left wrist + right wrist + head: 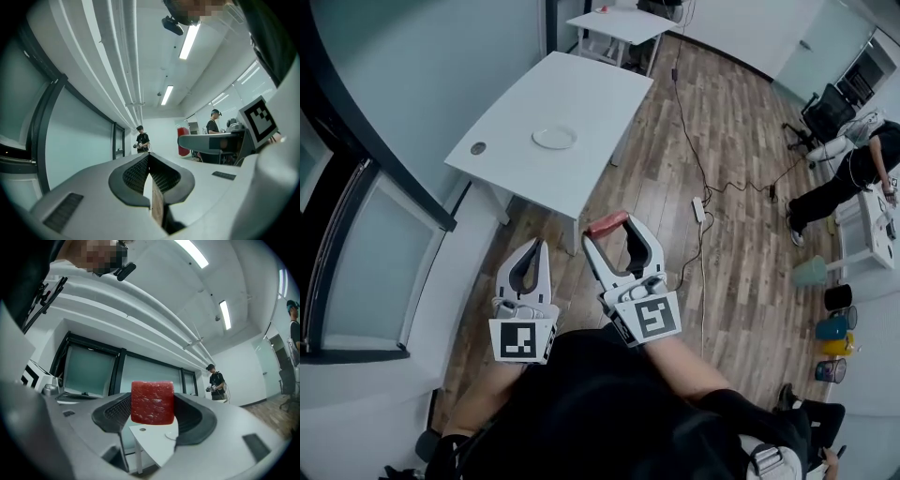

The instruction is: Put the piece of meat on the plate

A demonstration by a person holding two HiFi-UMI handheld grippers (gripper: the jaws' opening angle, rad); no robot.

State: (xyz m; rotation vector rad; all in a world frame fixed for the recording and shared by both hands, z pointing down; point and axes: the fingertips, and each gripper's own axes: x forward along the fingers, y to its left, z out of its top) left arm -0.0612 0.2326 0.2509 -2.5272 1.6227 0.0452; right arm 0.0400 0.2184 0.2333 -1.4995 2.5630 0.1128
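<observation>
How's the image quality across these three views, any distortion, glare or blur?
Head view: strong fisheye, the table looks bowed; even light, no glare. Left gripper view: dark round vignette, ceiling lights blown out. Right gripper view: same vignette and curved lines; the meat is in focus.

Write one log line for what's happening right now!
right gripper: shut on meat | left gripper: shut, empty | plate: bare, on table

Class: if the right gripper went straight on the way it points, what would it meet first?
Probably the white rectangular table's near edge. Height is unclear, so the right gripper, with its red meat block, might pass over it.
</observation>
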